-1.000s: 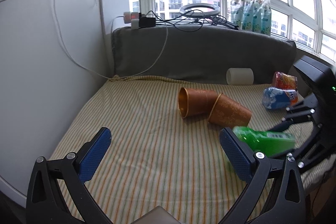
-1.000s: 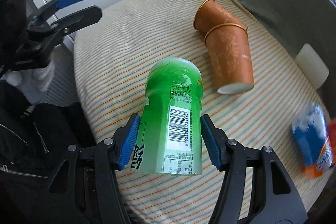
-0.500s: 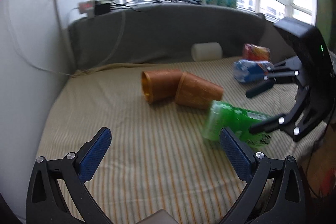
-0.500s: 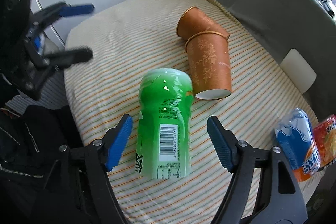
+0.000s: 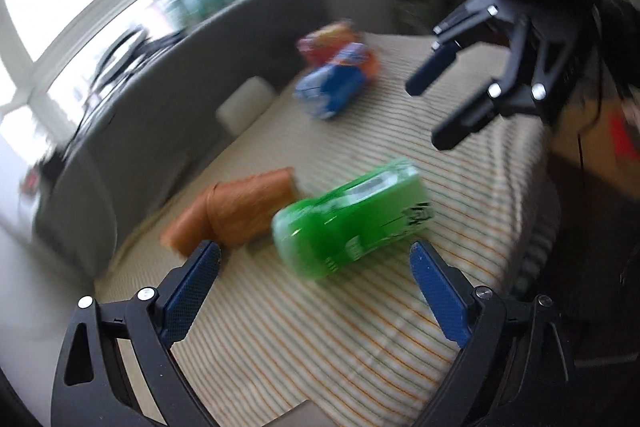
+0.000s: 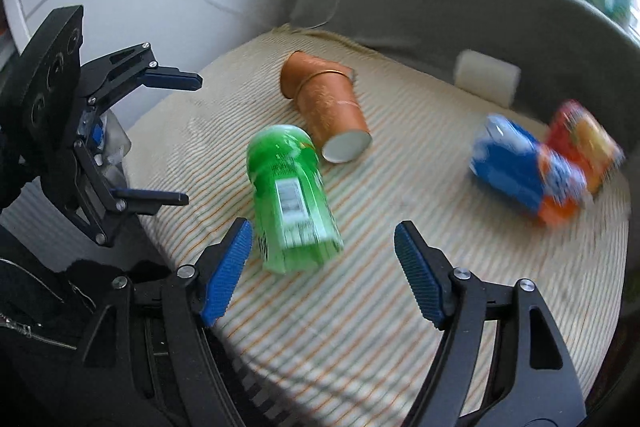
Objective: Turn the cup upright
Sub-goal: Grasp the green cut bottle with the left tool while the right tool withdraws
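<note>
Two brown paper cups [image 6: 328, 111] lie on their sides on the striped cloth, one nested into the other; they also show, blurred, in the left wrist view [image 5: 240, 211]. A green bottle [image 6: 292, 195] lies on its side next to them, also in the left wrist view [image 5: 352, 219]. My right gripper [image 6: 322, 267] is open and empty, just short of the bottle's base. My left gripper [image 5: 312, 287] is open and empty, close to the bottle and cups. Each gripper shows in the other's view: the left [image 6: 168, 139], the right [image 5: 444, 103].
The striped cloth [image 6: 400, 267] covers a round table with a grey padded back [image 6: 440, 7]. A blue snack bag [image 6: 516, 171] and a red one [image 6: 580, 143] lie at the right. A white roll [image 6: 486, 77] rests against the back. The table's edge drops off at the near left.
My right gripper opened, released the green bottle onto the cloth and pulled back. My left gripper swung in toward the bottle and cups; both views are blurred by motion.
</note>
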Demonstrator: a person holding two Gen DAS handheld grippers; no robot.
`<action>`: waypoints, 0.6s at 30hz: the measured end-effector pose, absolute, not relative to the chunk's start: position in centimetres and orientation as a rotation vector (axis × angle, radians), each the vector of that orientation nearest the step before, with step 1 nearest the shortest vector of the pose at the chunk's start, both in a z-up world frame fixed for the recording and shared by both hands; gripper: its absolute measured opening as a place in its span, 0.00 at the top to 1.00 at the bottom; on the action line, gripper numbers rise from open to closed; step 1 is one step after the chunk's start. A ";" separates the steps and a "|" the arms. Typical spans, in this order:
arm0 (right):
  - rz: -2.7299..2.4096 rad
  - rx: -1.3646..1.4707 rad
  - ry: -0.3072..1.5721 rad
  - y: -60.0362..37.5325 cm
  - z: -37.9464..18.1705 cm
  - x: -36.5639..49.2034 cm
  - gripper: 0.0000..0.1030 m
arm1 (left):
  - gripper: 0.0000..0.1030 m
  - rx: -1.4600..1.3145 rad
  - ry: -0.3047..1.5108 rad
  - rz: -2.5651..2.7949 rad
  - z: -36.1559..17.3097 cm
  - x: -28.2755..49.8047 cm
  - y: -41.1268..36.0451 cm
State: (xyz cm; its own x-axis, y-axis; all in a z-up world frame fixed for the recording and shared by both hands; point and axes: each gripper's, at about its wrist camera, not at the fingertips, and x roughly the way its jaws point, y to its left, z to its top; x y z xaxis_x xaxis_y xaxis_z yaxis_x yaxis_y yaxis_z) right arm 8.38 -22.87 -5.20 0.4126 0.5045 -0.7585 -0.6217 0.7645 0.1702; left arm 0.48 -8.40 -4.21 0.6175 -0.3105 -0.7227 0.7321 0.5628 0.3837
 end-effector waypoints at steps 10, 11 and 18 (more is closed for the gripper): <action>0.518 0.054 0.885 -30.2 -6.4 3.1 0.26 | 0.07 1.218 0.662 -0.882 -7.4 0.7 -14.8; 0.501 0.067 0.884 -30.8 -6.5 2.7 0.26 | 0.07 1.263 0.665 -0.898 -7.7 0.9 -15.2; 0.407 0.145 0.880 -33.8 -7.4 0.6 0.26 | 0.07 1.429 0.698 -0.970 -9.4 2.6 -17.3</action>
